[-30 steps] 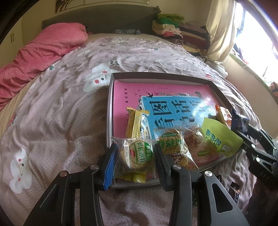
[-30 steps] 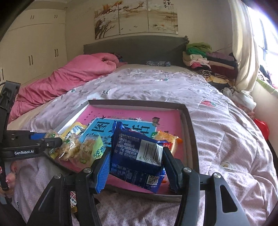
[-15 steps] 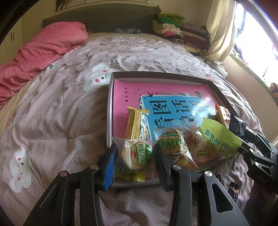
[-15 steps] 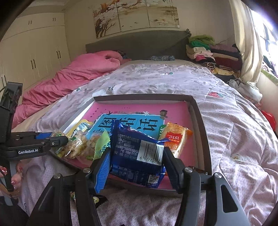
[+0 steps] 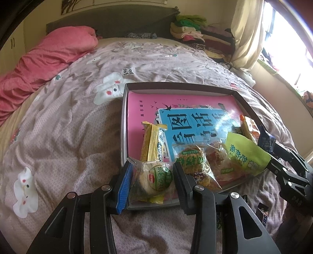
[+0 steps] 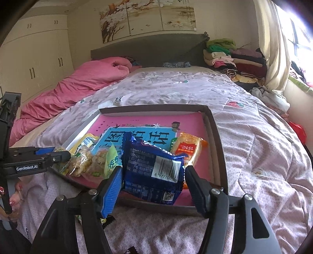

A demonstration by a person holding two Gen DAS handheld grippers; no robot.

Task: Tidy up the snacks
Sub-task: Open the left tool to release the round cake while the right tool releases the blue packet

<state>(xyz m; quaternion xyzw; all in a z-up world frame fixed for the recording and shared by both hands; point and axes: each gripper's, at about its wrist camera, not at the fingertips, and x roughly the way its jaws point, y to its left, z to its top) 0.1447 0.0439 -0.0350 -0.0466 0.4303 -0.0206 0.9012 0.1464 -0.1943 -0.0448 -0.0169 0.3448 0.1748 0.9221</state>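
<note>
Snacks in a shallow box [image 5: 124, 125] on the bed [image 5: 68, 127]. Nearest, the left tongs [image 5: 151, 176] clench a round cake packet [image 5: 156, 178] at the box's near corner. The right tongs [image 6: 153, 174], jaws just widened, flank a blue packet [image 6: 152, 168]; contact unclear. Beyond: more packets, then a pink book [image 6: 156, 122].

Pink duvet [image 6: 78, 86] along the bed's left edge, folded clothes [image 6: 230, 56] at its far right corner, triptych painting [image 6: 148, 17] above the headboard [image 6: 148, 50].
</note>
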